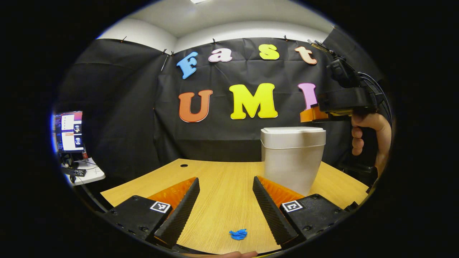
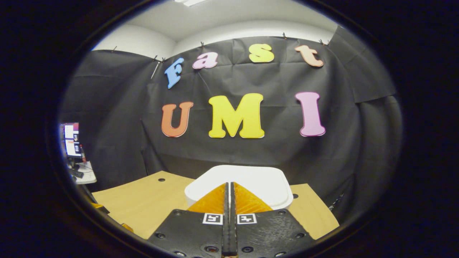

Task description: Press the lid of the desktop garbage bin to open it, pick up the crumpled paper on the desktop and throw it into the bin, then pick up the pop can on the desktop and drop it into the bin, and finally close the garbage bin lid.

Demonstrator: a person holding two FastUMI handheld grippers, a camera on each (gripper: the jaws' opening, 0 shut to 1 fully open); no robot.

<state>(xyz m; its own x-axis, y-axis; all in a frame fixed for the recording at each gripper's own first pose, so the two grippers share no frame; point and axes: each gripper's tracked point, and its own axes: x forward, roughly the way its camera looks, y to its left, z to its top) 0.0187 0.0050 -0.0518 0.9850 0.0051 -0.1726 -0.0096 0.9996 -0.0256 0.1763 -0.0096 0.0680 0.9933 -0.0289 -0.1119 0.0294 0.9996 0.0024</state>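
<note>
The garbage bin [image 1: 292, 157] stands upright on the wooden desktop [image 1: 222, 179], lid [image 1: 293, 132] down and seated flush on the rim. Taking the bin as reference: in the left gripper view the desktop runs open and bare to its left as far as the left edge, with a small round hole [image 1: 184, 165] in the board near the far-left corner; the far edge of the desktop passes just behind the bin, close to the black cloth wall. The left gripper [image 1: 226, 211] sits low in front of the bin, its fingers spread wide apart with nothing between them, the right-hand finger [image 1: 270, 209] lying just before the bin's base. A small crumpled blue piece [image 1: 238, 234] lies on the desktop near the front edge, in front of the bin and well apart from it. The right gripper [image 1: 311, 114], held by a hand [image 1: 369, 134], hangs just above the bin's right top edge. In the right gripper view its fingers [image 2: 229, 200] are closed together, empty, directly over the lid [image 2: 251, 179]; whether they touch it cannot be told. A side table with a monitor [image 1: 68, 130] stands far left of the bin, beyond the desktop.
</note>
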